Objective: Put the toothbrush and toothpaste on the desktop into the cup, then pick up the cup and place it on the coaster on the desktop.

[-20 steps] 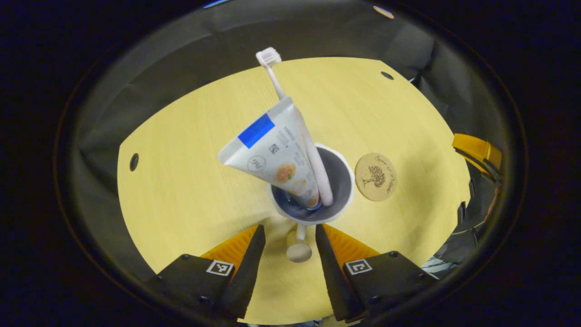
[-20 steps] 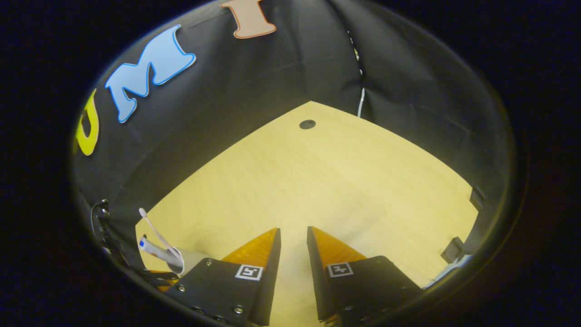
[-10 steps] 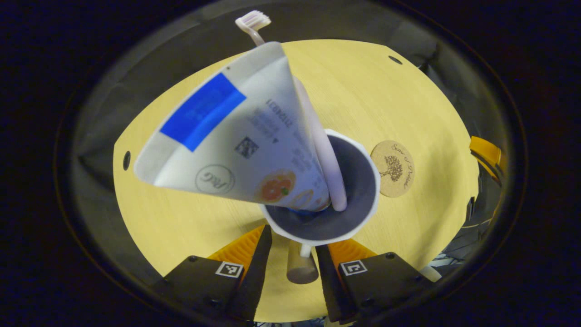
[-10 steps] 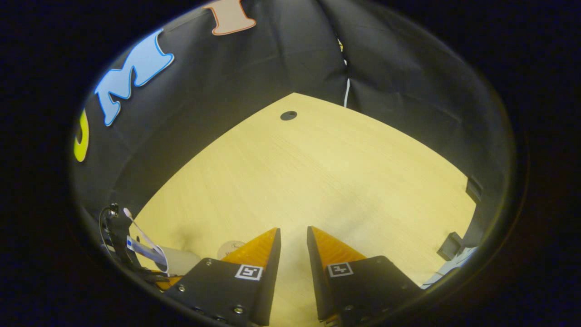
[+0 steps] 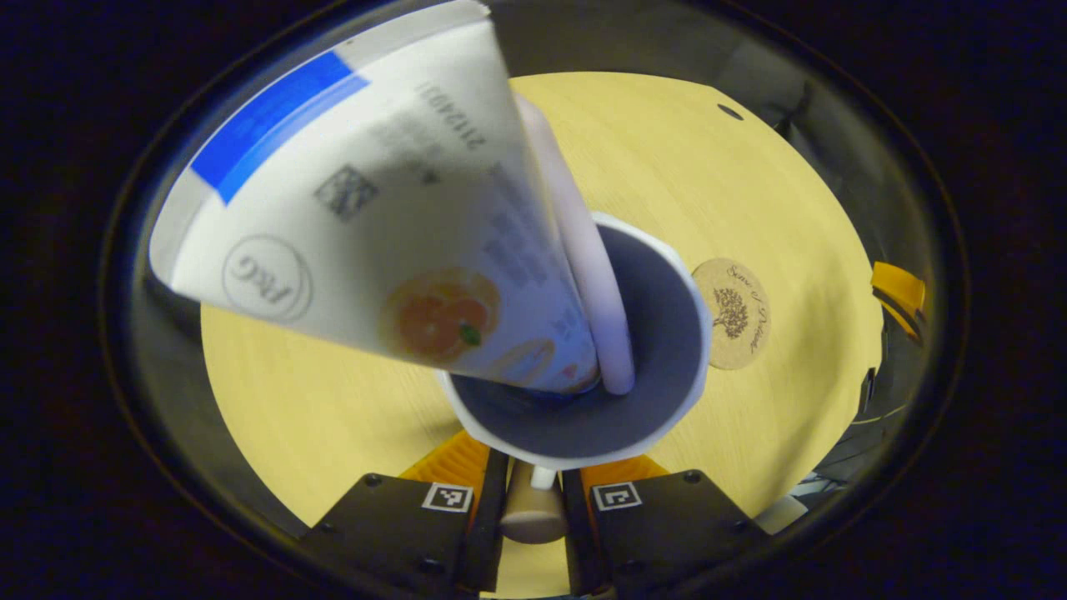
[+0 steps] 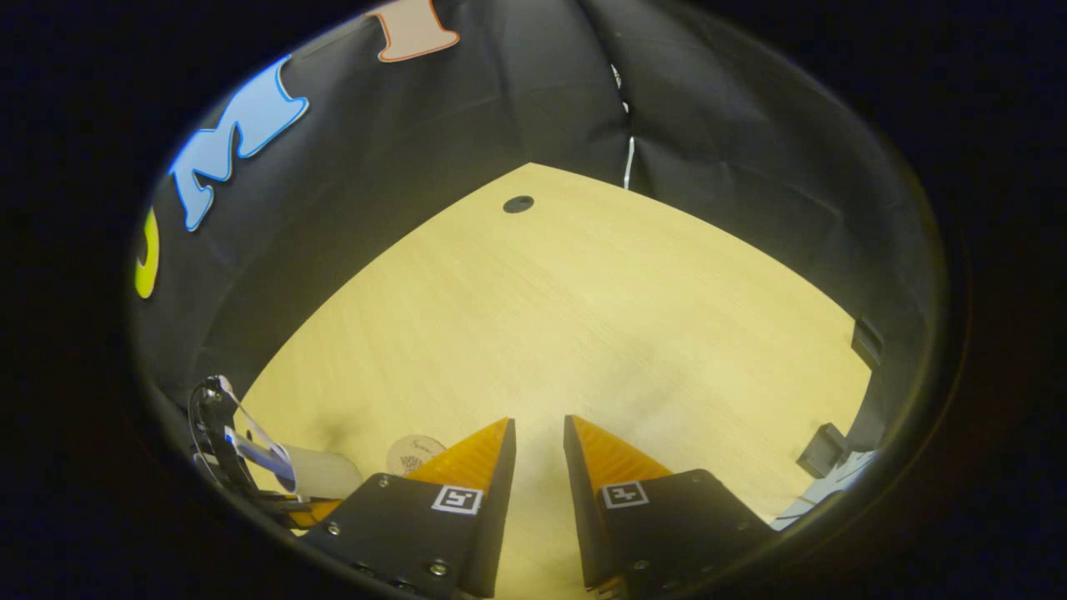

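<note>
A white cup with a grey inside stands on the yellow desktop, close in front of the left gripper view. The toothpaste tube and the pale pink toothbrush lean out of it to the upper left. My left gripper is shut on the cup's round handle knob. The round cork coaster lies just right of the cup, bare. My right gripper hovers over bare desktop, its fingers a narrow gap apart with nothing between. The cup and coaster sit at its lower left.
Black cloth walls ring the desktop on all sides. Small dark holes mark the tabletop near its far edges. The right gripper shows at the desk's right edge in the left gripper view, beyond the coaster.
My left gripper moved in on the cup and its fingers closed from wide apart onto the handle knob. The right gripper drifted only slightly; the coaster came into its view.
</note>
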`<state>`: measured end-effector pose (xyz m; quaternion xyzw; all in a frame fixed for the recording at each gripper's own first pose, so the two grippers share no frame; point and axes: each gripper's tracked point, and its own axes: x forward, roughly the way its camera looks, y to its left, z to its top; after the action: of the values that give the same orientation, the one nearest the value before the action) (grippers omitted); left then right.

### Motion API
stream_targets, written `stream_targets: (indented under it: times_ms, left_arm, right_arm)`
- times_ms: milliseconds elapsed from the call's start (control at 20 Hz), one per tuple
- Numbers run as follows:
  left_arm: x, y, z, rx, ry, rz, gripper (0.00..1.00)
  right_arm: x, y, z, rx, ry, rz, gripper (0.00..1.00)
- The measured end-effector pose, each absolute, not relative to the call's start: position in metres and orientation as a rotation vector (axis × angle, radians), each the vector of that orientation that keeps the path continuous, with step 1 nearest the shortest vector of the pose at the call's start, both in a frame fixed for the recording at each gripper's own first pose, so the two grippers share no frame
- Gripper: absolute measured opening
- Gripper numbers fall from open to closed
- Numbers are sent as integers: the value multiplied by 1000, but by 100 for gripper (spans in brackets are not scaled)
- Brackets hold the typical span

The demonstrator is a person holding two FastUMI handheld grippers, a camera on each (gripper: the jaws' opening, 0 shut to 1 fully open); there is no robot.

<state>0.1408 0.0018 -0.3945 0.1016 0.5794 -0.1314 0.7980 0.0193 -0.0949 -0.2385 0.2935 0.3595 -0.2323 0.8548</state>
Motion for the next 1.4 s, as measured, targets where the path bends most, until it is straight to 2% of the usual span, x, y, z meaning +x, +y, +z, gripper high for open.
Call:
stream_targets:
  times_ms: [350, 500, 1000, 1400]
  left_arm:
    - [145, -1, -394, 239, 1153, -301, 38]
    - [146, -5, -392, 251, 1111, -313, 35]
    - [143, -20, -385, 268, 1069, -325, 37]
    - [133, -67, -362, 323, 1032, -413, 36]
  right_arm:
    - [16, -93, -240, 616, 763, -484, 37]
    - [13, -92, -241, 619, 767, -486, 37]
    - [6, -99, -244, 619, 775, -498, 37]
    - [4, -98, -247, 637, 777, -496, 37]
